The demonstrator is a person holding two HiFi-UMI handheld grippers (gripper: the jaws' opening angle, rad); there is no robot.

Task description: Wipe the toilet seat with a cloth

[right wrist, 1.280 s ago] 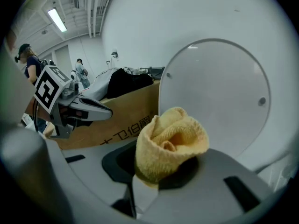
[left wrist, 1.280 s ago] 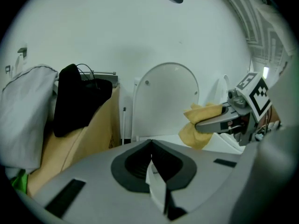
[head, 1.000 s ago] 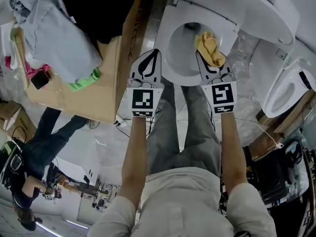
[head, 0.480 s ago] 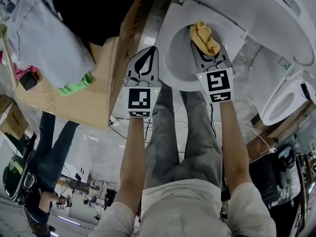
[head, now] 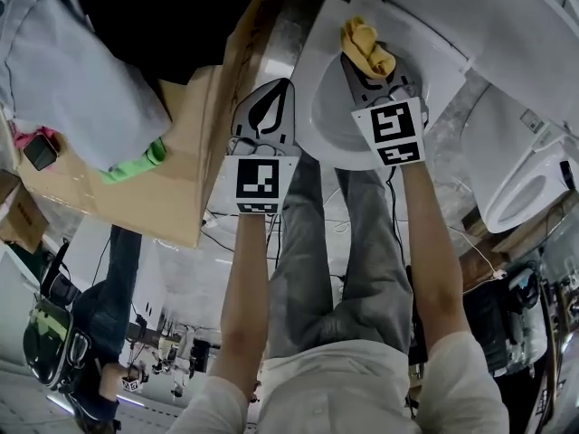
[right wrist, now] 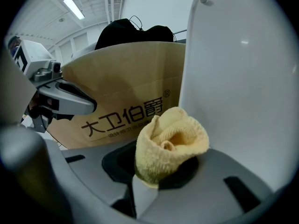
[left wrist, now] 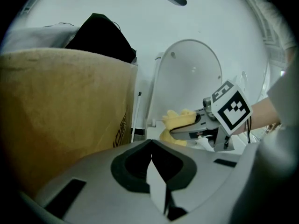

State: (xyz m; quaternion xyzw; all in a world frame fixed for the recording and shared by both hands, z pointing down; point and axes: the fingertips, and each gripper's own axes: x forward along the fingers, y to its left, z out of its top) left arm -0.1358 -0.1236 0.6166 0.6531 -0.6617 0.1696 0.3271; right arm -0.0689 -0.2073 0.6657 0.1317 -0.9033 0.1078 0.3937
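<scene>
Right gripper (right wrist: 156,181) clamped the yellow cloth (right wrist: 170,143) at the toilet seat's (head: 314,93) rear. Left gripper (left wrist: 150,143) was closed and empty. Wiping was judged unfinished.

Setting: an industrial hall used as a workshop or test area, not a household bathroom. Indicators:
- High ceiling with strip lights (right wrist: 74,7).
- One unplumbed toilet (head: 312,84) at far centre and a second toilet (head: 543,165) at right, both standing on plastic sheeting.
- Printed cardboard box (head: 194,170) at left.
- Loose cables (head: 475,253) on the floor.
- Equipment at near right.
</scene>
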